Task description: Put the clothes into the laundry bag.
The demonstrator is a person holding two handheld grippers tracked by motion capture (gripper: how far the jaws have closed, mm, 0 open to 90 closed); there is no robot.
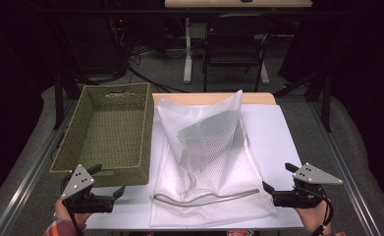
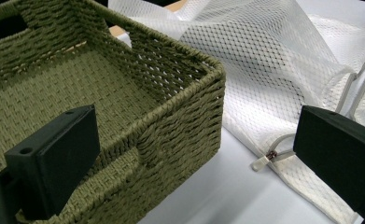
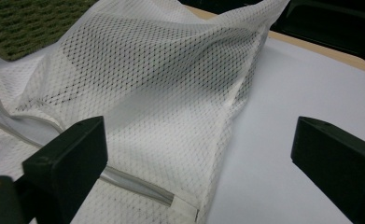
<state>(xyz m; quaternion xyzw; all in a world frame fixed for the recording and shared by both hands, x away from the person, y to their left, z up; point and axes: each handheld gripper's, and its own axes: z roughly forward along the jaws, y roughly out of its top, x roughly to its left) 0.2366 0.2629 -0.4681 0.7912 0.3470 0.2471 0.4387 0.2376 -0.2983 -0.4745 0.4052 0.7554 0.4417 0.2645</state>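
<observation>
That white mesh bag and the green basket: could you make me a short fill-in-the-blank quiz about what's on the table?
1. The woven basket is coloured ____.
2. The mesh bag lies on the table to the ____ of the basket in the high view.
3. The left claw and right claw both stand ____, holding nothing.
4. Inside, the basket is ____.

Missing words: green; right; open; empty

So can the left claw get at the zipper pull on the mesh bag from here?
Probably yes: the left claw is open, the zipper pull lies bare on the table just beyond the basket corner.
</observation>
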